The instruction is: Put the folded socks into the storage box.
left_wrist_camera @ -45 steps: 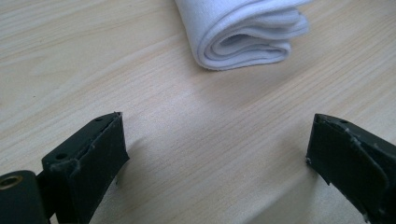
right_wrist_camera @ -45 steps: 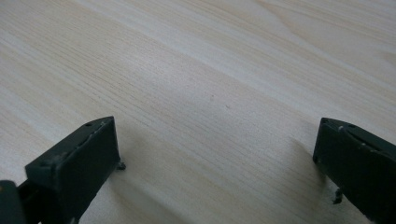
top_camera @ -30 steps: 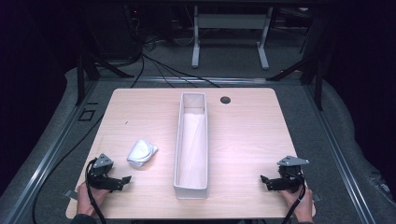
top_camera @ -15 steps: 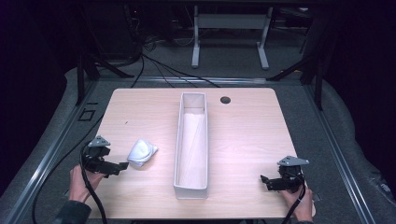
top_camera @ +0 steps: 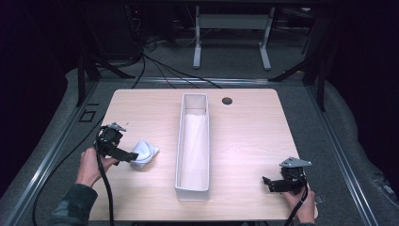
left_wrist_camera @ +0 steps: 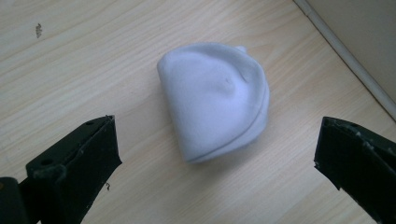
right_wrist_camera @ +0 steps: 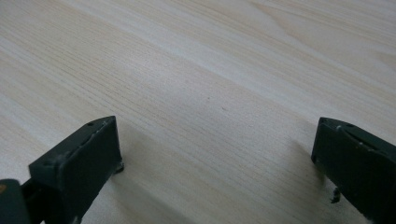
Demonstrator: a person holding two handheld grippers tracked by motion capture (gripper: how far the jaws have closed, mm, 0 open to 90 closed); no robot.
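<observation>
Pale wood-grain bench (top_camera: 263,141), dark room behind. Small white folded cloth bundle (left_wrist_camera: 217,100) lies ahead of and between the left gripper (left_wrist_camera: 215,158) fingers, which stand wide apart, not touching it. Judged soft, light, compressible, not fragile; best pinched across its thick folded middle. Right gripper (right_wrist_camera: 215,158) fingers apart over bare wood.

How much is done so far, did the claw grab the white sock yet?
Not yet. The left claw is open, lined up on the rolled white sock, which lies on the table beside the empty long white bin. Grabbing and probably binning remain. The right claw rests open.
</observation>
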